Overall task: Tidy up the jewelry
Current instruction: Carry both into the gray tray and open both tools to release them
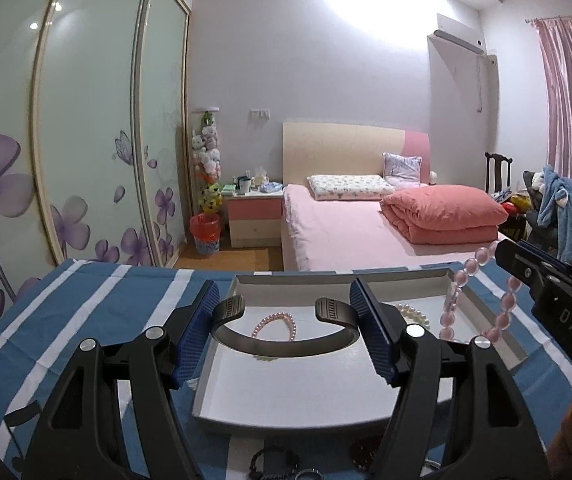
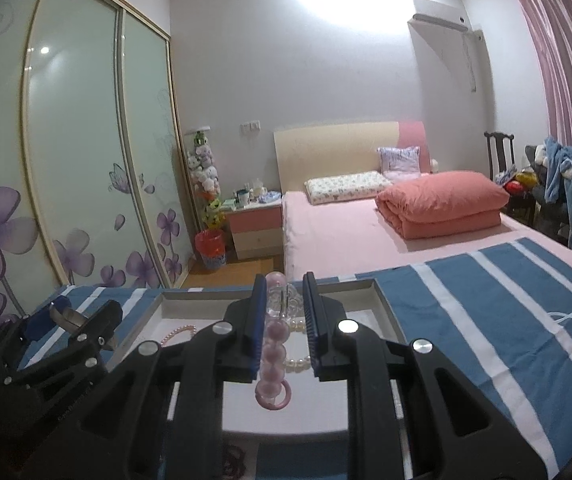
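Left wrist view: the left gripper pinches a dark open cuff between its blue pads, held over the near part of a grey tray on the striped cloth of the desk. Inside the tray lie a small pink bracelet at the middle and a white pearl strand to the right. At far right, the right gripper holds a pink bead bracelet dangling over the tray's right edge.

Right wrist view: the right gripper pinches the bead bracelet, which hangs between its fingers above the tray and pearl strand. The left gripper with the cuff sits at left. Behind stands a bed.
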The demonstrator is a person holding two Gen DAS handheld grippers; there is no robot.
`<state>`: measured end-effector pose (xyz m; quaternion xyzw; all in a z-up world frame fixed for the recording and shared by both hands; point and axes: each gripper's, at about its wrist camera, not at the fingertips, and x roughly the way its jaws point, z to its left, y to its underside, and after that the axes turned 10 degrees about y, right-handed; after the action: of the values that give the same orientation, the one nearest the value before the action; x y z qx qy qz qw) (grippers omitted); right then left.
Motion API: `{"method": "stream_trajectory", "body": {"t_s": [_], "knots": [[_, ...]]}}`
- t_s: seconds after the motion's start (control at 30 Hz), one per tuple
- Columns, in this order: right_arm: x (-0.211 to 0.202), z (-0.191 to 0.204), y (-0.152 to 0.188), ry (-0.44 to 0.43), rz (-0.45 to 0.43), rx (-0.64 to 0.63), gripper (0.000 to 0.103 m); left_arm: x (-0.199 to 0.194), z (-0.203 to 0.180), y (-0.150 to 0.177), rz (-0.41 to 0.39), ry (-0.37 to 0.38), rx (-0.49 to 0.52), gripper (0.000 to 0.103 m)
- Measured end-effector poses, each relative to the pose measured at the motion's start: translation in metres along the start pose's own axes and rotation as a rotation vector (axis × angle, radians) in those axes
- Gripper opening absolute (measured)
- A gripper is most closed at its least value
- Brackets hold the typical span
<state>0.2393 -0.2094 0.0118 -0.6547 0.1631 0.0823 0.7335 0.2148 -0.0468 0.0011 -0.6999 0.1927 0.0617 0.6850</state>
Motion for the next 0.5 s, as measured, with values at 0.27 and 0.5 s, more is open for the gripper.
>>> {"method": "stream_trajectory", "body": {"t_s": [0.27,0.5], "knots": [[0.047,0.0,0.006,-0.019,0.123,0.023,0.019,0.032,0.005,0.006,0.085,0.028,-0.015,0.068],[0.076,-0.003,0.013,-0.034,0.234,0.059,0.019,0.056,0.005,0.008,0.144,0.04,0.0,0.068]]}}
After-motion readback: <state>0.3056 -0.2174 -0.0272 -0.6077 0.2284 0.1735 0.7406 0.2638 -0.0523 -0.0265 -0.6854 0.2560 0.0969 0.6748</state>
